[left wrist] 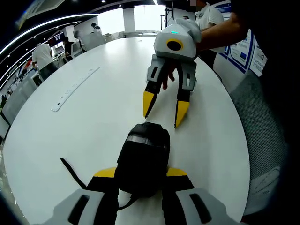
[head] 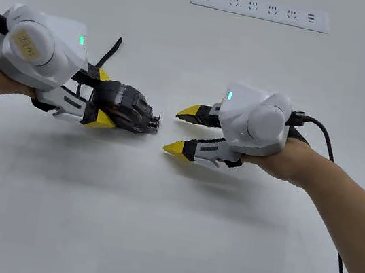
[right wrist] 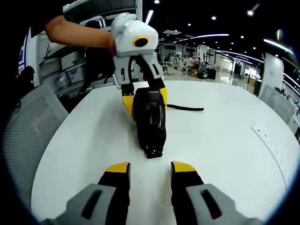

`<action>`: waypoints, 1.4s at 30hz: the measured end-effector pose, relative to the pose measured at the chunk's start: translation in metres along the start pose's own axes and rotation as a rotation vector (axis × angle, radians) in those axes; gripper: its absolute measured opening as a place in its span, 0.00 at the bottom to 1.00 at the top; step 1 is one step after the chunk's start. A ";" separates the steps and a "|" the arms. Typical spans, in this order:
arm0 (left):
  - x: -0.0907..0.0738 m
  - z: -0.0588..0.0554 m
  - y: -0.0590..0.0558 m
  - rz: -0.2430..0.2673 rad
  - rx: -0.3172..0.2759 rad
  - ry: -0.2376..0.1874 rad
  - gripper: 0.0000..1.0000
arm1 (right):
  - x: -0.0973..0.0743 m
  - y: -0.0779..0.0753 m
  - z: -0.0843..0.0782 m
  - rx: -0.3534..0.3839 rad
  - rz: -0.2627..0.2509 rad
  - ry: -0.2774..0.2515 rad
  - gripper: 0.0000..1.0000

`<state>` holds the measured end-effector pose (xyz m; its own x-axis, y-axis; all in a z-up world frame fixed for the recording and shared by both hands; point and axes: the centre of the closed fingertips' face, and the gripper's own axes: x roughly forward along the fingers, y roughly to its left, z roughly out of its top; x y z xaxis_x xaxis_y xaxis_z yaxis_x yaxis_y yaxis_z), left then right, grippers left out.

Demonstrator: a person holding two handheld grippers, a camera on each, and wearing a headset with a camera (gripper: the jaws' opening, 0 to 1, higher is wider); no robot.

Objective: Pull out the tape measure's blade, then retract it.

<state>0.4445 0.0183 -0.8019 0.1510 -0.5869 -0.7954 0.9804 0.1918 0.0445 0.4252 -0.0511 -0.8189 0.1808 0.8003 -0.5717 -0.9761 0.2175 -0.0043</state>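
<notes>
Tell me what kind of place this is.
Most likely an open-plan office or lab: a large white table carrying a power strip, a mesh office chair beside it, ceiling downlights across a wide room, and people standing in the background.

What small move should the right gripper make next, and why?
Probably ease the right gripper forward and shut it on the blade hook. Its jaws stand open just short of the hook, the left gripper clamps the tape measure, and no blade is out yet.
</notes>
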 end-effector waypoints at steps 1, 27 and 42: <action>0.000 0.000 0.000 -0.003 0.000 0.002 0.32 | 0.002 0.000 0.001 -0.003 0.005 -0.001 0.33; 0.002 -0.004 -0.001 -0.036 -0.022 -0.017 0.31 | 0.029 -0.004 0.007 -0.089 0.057 0.030 0.14; 0.002 -0.005 0.000 -0.030 -0.047 -0.031 0.31 | 0.026 -0.004 0.008 -0.111 0.075 0.050 0.12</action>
<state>0.4437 0.0209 -0.8067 0.1257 -0.6171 -0.7768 0.9777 0.2098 -0.0084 0.4349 -0.0261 -0.8272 0.1035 0.7824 -0.6142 -0.9945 0.0928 -0.0494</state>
